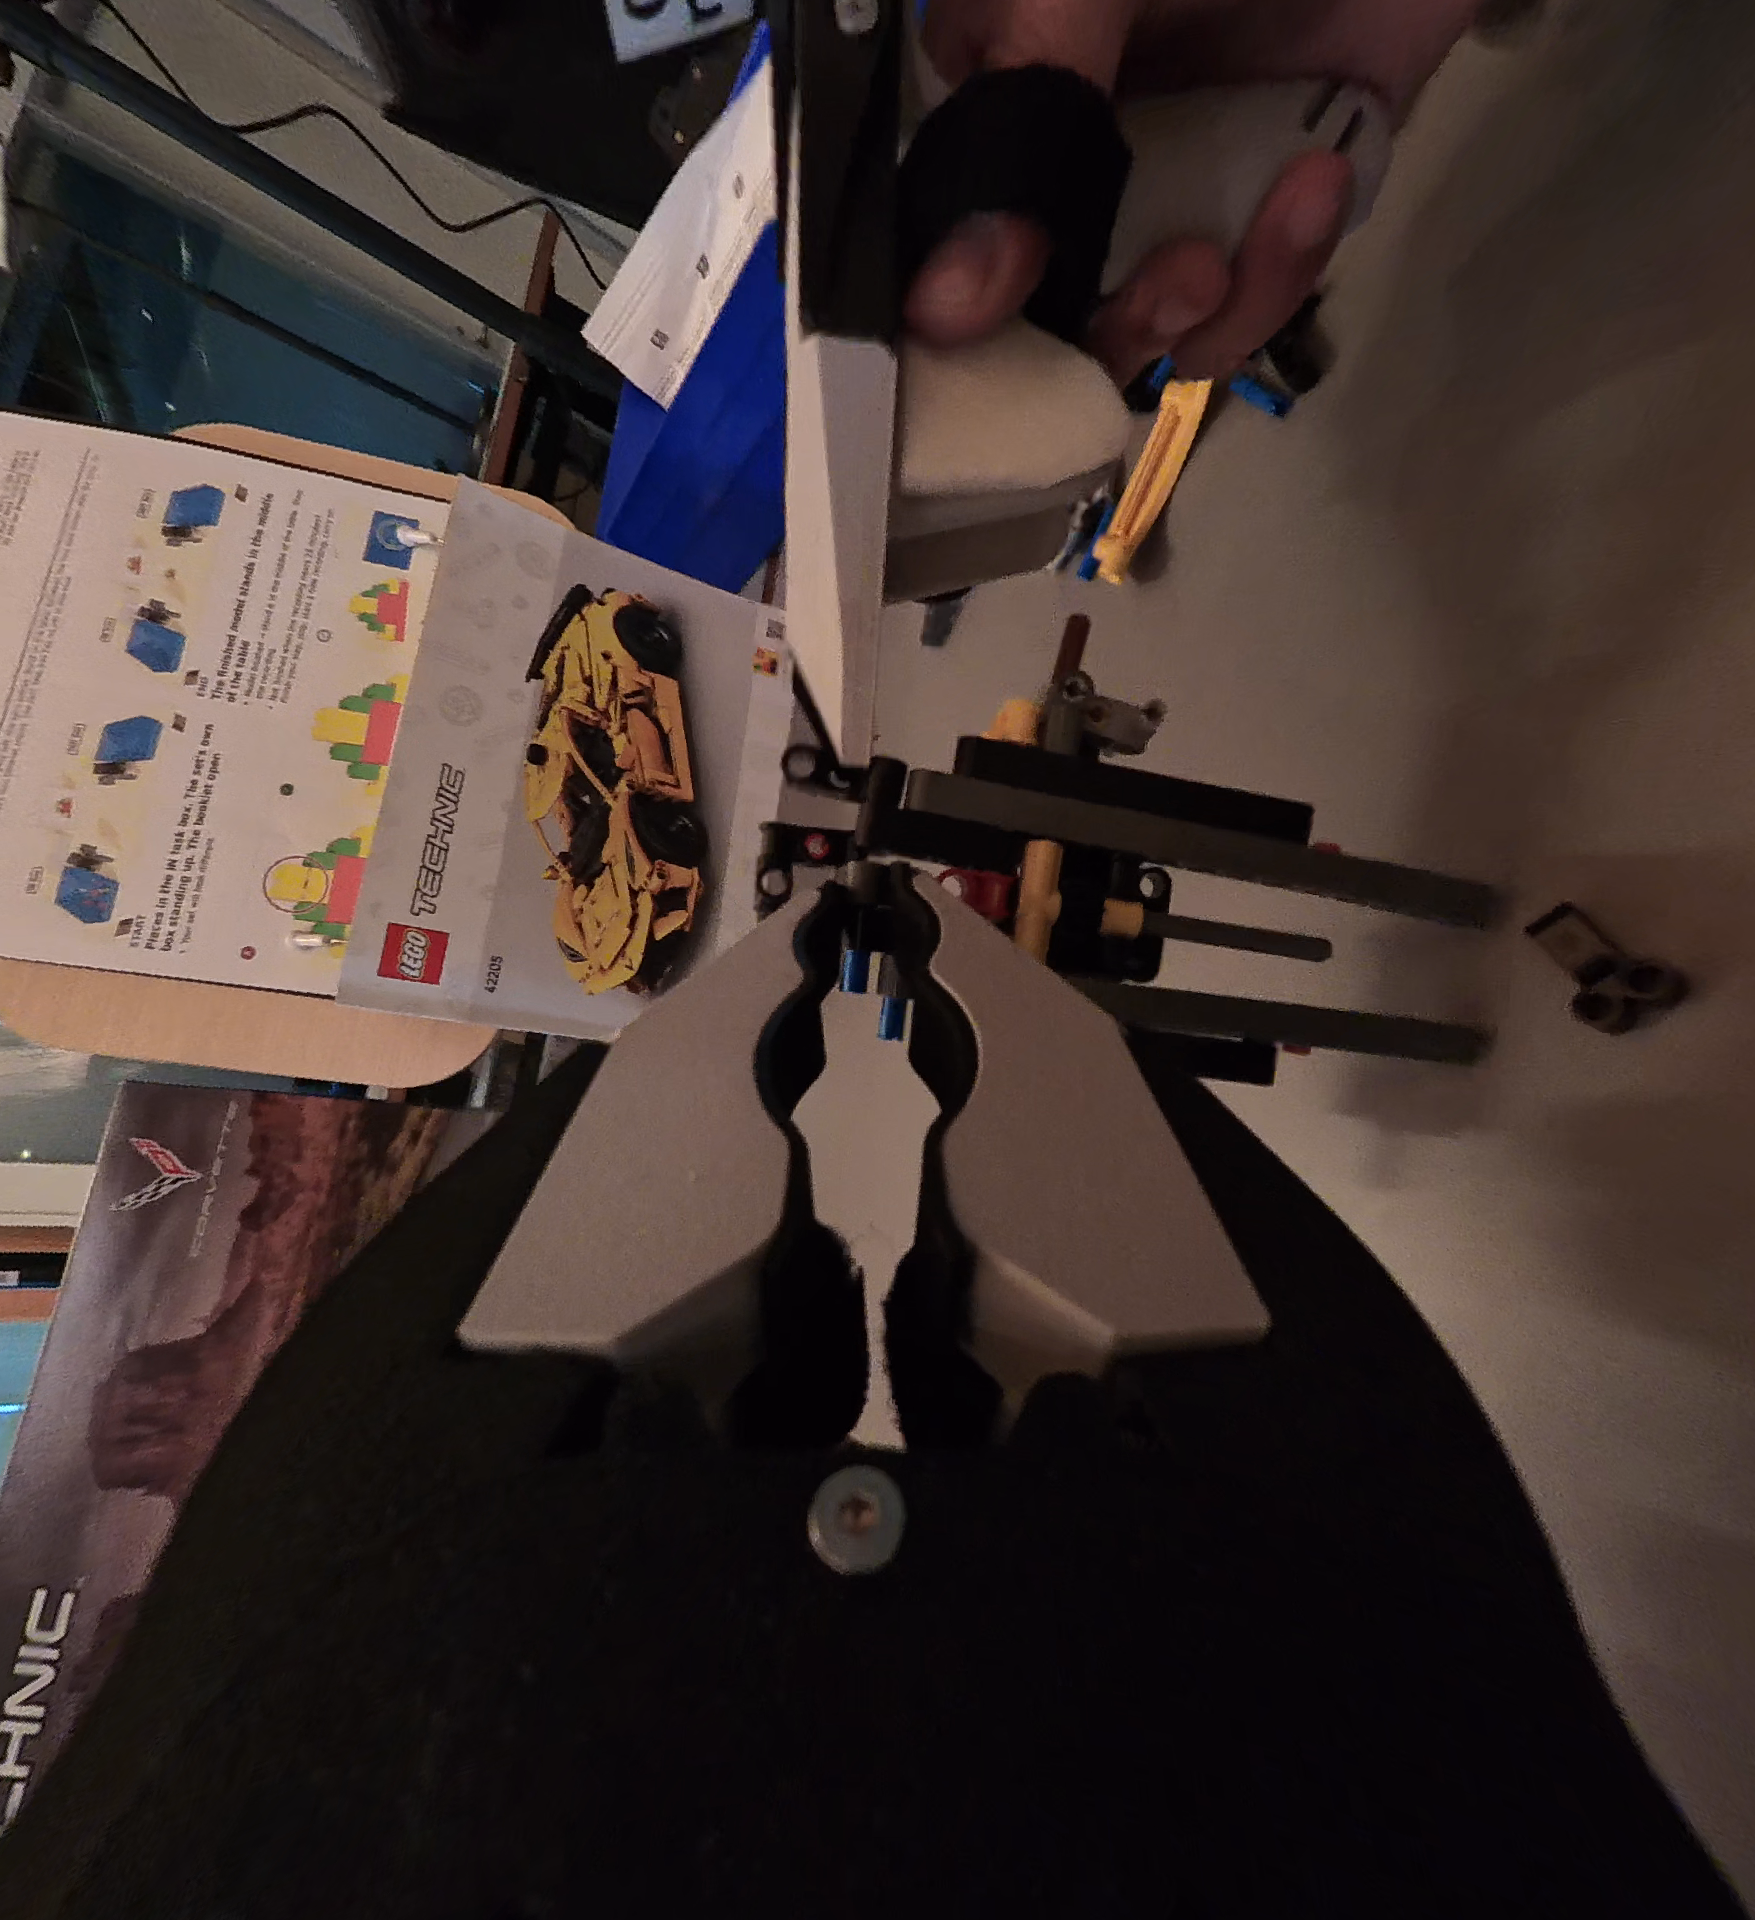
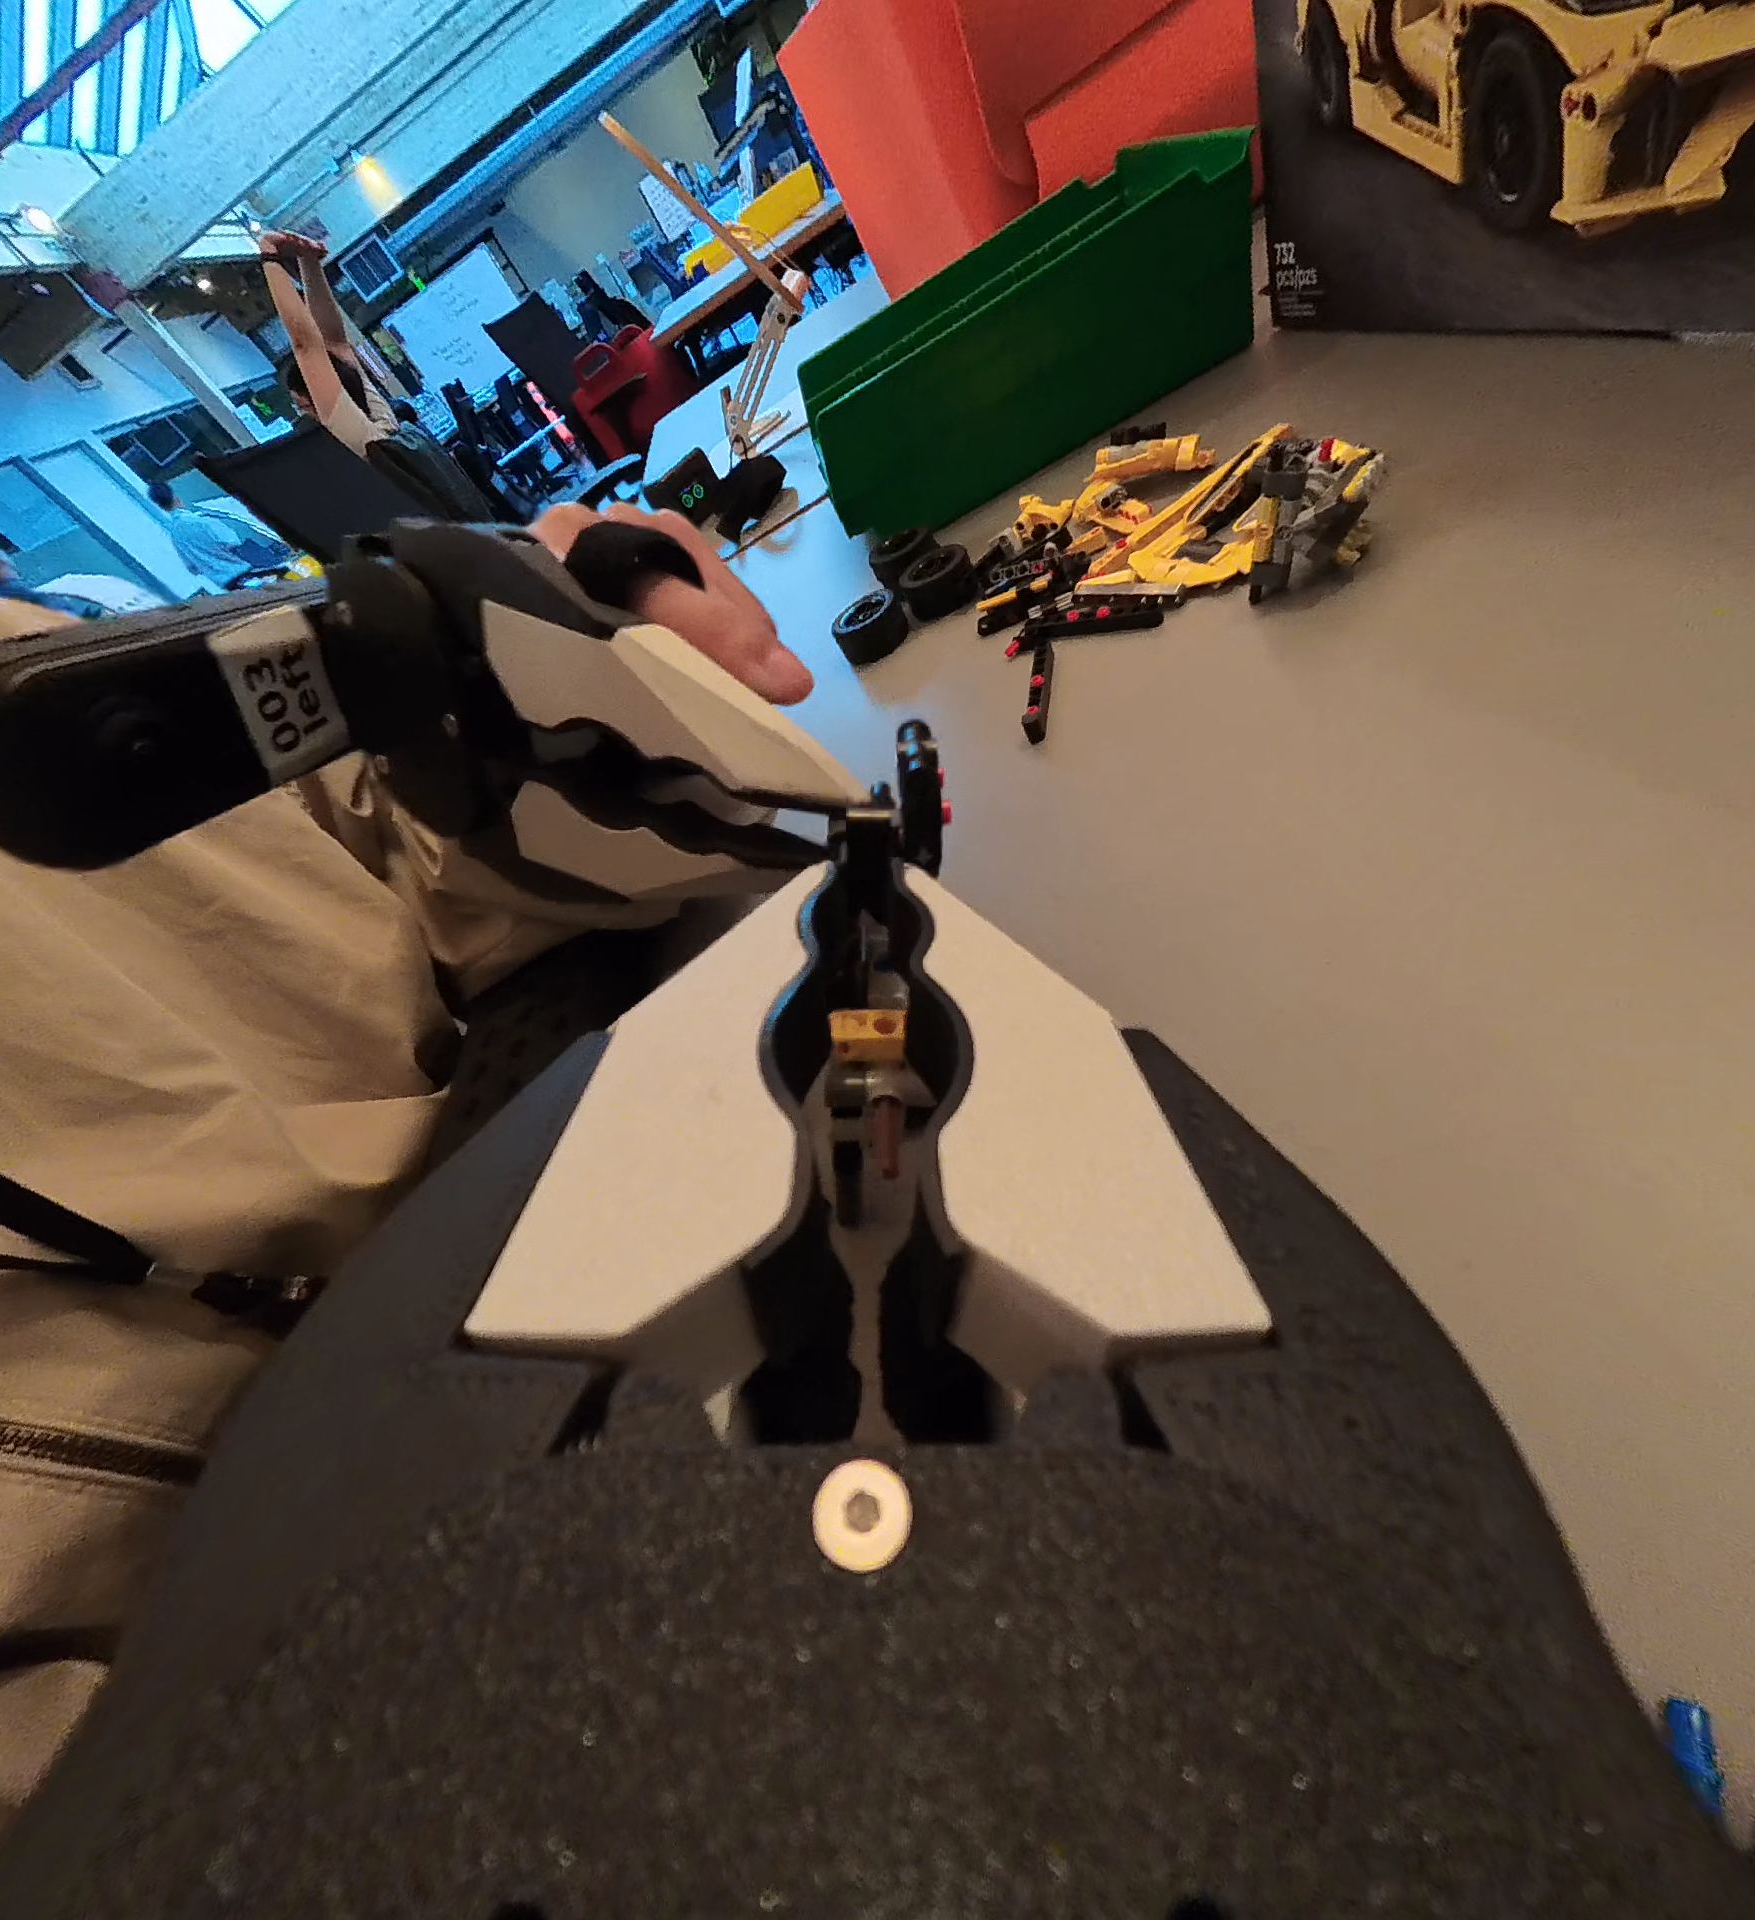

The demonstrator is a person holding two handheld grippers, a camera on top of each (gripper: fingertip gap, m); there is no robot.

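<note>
Two hand-held claws meet over a grey worktop (image 2: 1475, 935), sharing one half-built brick assembly (image 1: 1081, 831) of black beams, grey axles and yellow connectors. The left claw (image 1: 868, 914) is pressed nearly together, its tips pinching a small piece with blue pins (image 1: 878, 987) against the end of the assembly, seemingly so the piece lines up with the beam holes. The right claw (image 2: 868, 894) is clamped on the same assembly from the other side; a yellow block and brown axle sit in the gap between its fingers, a grip that appears meant to steady the model while the other claw works. A bare hand (image 1: 1143, 229) wraps the right claw's handle. Loose yellow panels and black wheels (image 2: 1112, 540) lie well apart beside a green bin (image 2: 1039, 332), kept clear of the work. An instruction booklet (image 1: 561, 790) stands propped in view, near the set's box (image 2: 1538, 156).
</note>
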